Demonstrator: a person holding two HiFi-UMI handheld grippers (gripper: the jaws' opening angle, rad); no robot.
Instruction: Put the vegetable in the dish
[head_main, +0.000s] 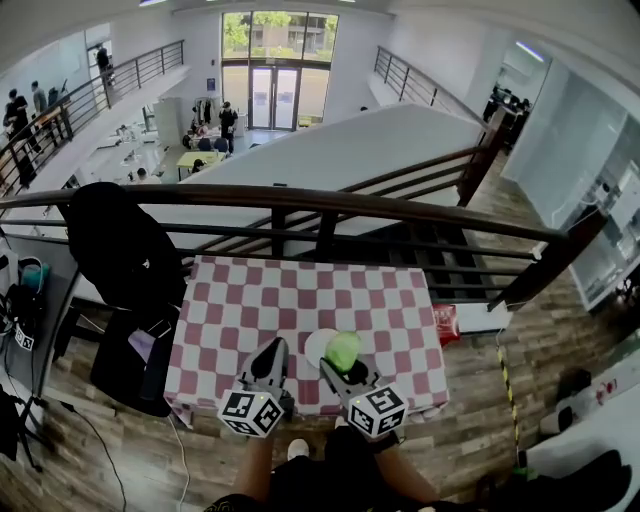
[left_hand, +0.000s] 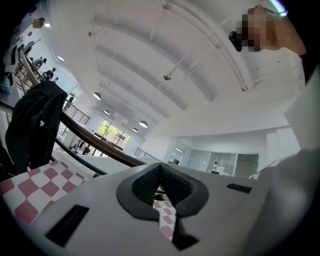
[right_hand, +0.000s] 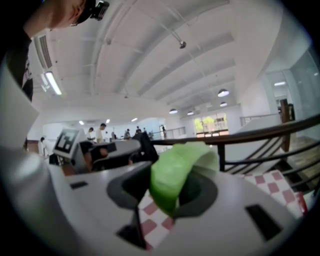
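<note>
A light green leafy vegetable (head_main: 343, 351) (right_hand: 176, 172) is clamped in my right gripper (head_main: 338, 367) (right_hand: 172, 192), which is shut on it above the white dish (head_main: 319, 346). The dish lies on the red and white checked tablecloth (head_main: 300, 300) near its front edge, partly hidden by the vegetable. My left gripper (head_main: 272, 356) (left_hand: 160, 187) is shut with nothing between its jaws, held just left of the dish over the cloth.
A dark railing (head_main: 300, 200) runs behind the table, with a stairwell beyond it. A black jacket (head_main: 120, 245) hangs on a chair at the table's left. A red packet (head_main: 446, 322) lies off the table's right edge.
</note>
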